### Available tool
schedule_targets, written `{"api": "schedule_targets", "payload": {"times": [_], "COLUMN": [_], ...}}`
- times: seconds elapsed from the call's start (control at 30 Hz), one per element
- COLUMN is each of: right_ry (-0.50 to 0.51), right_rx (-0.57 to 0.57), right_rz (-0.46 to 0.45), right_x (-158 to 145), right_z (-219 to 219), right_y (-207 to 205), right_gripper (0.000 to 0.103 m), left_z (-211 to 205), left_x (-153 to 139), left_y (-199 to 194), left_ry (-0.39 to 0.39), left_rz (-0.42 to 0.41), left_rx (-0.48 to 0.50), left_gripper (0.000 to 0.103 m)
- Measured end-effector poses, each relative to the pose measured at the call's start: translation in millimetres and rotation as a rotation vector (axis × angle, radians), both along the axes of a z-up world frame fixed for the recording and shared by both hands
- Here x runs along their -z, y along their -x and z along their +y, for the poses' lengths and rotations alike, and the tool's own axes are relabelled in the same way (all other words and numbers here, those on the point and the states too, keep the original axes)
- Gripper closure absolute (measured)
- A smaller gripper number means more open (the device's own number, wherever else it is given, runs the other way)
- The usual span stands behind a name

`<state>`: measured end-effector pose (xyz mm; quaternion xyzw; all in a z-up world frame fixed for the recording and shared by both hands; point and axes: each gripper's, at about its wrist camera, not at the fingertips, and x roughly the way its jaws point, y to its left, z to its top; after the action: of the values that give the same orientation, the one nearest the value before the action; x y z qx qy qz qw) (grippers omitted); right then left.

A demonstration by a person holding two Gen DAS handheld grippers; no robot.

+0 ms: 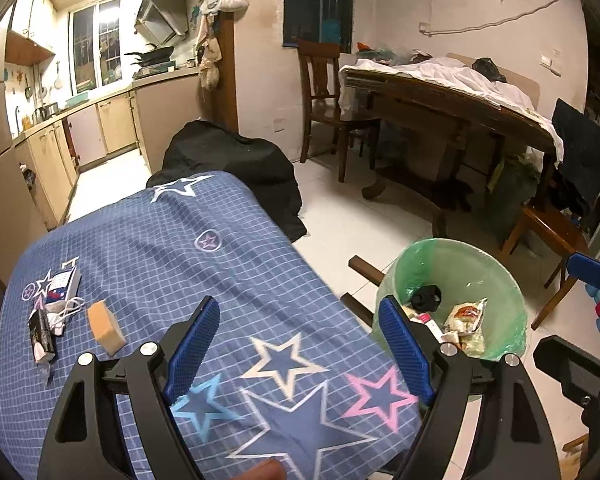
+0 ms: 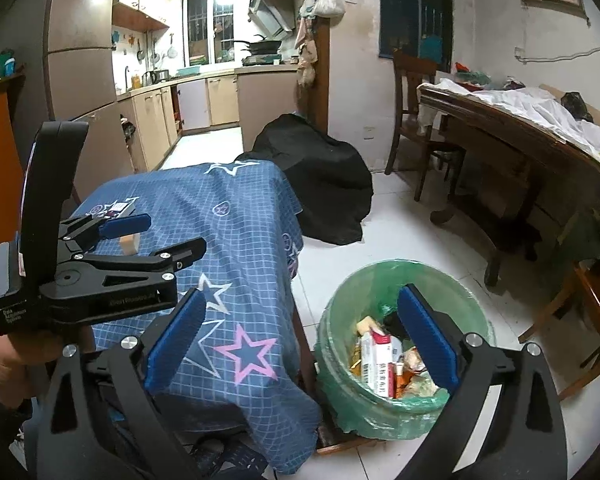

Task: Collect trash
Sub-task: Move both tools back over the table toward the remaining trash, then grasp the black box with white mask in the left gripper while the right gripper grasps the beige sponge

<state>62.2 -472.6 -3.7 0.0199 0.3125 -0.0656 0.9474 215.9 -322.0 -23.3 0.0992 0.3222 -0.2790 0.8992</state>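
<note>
A wooden chair stands beside the cloth-covered dining table.

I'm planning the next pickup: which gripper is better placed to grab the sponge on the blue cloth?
Probably left. The left gripper hangs open above the cloth, near the sponge. The right gripper is open by the bin.

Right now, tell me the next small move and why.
Probably swing the left hand-held gripper left toward the sponge. It is open and empty, the bin already holds trash, and the sponge and wrappers still lie on the cloth.
</note>
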Motion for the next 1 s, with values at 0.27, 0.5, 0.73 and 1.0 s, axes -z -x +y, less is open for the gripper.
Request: {"api": "schedule_targets", "payload": {"times": [0.27,0.5,0.73,1.0], "right_ry": [-0.091,-0.198,-0.23,-0.222], "right_rx": [-0.095,-0.166,-0.235,-0.27], "right_rz": [0.038,0.112,0.145,0.152], "right_x": [26.2,71.1,85.3,82.9], "right_z": [26.4,58.6,96.7,116.2], "right_y": [-19.8,-49.2,-72.8,-85.7], "right_gripper": [0.007,0.007,0.007,0.007], "left_z": [140.9,314.6,309.7,291.6], "left_x": [25.8,60.8,73.3,91.2], "left_y": [-50.5,-119.9,-156.1,-185.9], "left_ry": [0.011,0.081,0.153,0.093], "left_rz": [0.048,0.228,0.294,0.273], "left_rx": [-0.22,-0.538,-0.472,-0.527], "left_gripper": [0.021,0.021,0.021,0.023]}}
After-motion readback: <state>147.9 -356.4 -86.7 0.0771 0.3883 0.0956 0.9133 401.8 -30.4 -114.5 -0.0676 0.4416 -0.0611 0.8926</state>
